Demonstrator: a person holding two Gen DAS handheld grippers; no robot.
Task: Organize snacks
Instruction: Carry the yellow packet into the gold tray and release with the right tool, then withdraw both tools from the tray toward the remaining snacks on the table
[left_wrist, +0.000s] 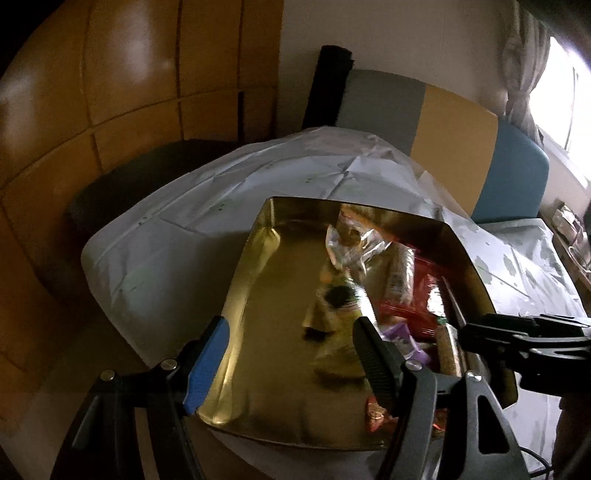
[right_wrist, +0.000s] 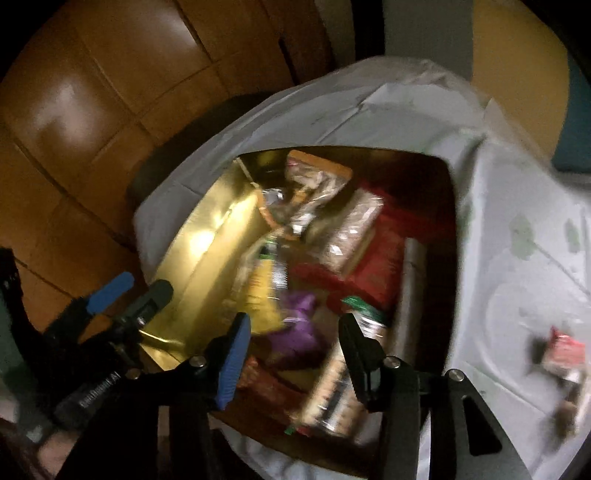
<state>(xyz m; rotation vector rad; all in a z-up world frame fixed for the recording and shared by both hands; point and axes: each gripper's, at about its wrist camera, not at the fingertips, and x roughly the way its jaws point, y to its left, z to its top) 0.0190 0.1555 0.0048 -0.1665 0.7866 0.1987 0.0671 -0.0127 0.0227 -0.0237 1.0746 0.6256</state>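
Both grippers — left (left_wrist: 291, 354) and right (right_wrist: 291, 350) — hang released over the gold tray (left_wrist: 258, 280) of snacks (right_wrist: 351, 236) — table cloth (left_wrist: 177, 229) around.

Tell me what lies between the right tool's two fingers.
In the right wrist view the right tool hangs open over the gold tray; nothing is gripped. Through the gap shows a purple packet lying in the tray.
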